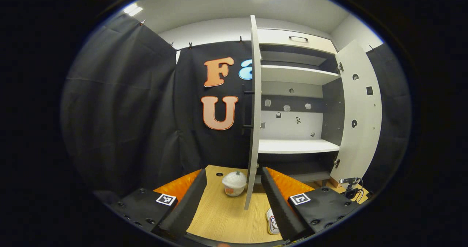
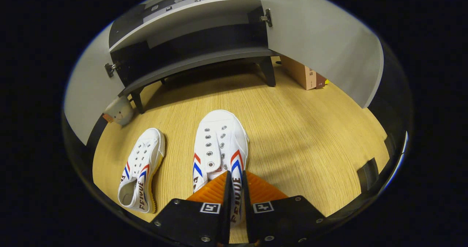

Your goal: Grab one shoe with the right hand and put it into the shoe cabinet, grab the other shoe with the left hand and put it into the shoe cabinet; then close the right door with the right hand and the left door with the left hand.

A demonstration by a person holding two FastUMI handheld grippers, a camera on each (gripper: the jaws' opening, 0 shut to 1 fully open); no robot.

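The right gripper (image 2: 234, 199) pinches the side wall of one shoe (image 2: 219, 148). The other shoe (image 2: 140, 170) lies at its 9 o'clock. The left gripper (image 1: 234, 199) is wide open, holding nothing.

Wood-grain floor (image 2: 292, 130), black cloth wall (image 1: 120, 111) w/ white ceiling (image 1: 219, 2) above, cardboard box (image 2: 301, 73) on the floor.

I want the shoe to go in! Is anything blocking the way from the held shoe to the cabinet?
Nothing visible. The right gripper pinches the shoe; bare floor leads to the cabinet, both doors open.
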